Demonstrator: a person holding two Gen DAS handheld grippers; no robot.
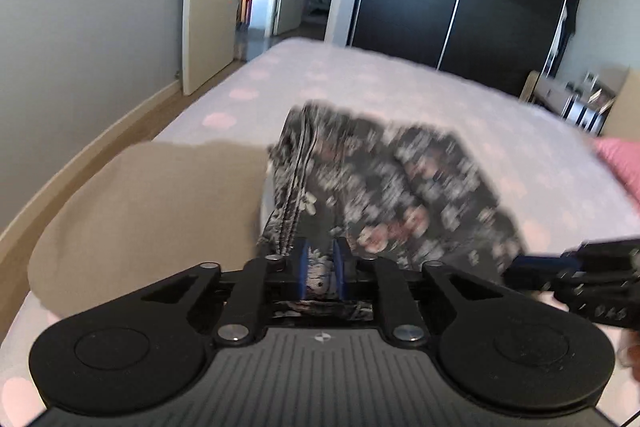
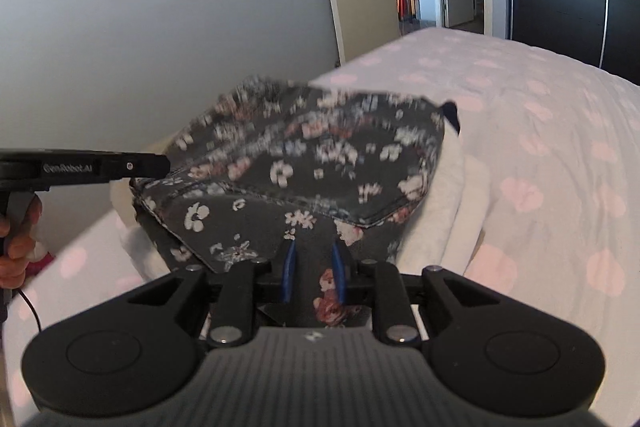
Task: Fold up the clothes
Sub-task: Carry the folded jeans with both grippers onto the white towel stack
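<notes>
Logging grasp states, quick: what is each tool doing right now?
Left tool: shut on the floral garment.
Right tool: shut on the same floral garment.

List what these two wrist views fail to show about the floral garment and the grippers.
- Floral garment: motion blur in both views hides its type and fold state.
- Left gripper: fabric fills the gap between its fingers; the contact is hidden.
- Right gripper: the same, in the right wrist view.
- Beige item: cut off by the left gripper body and the garment; identity unclear.
</notes>
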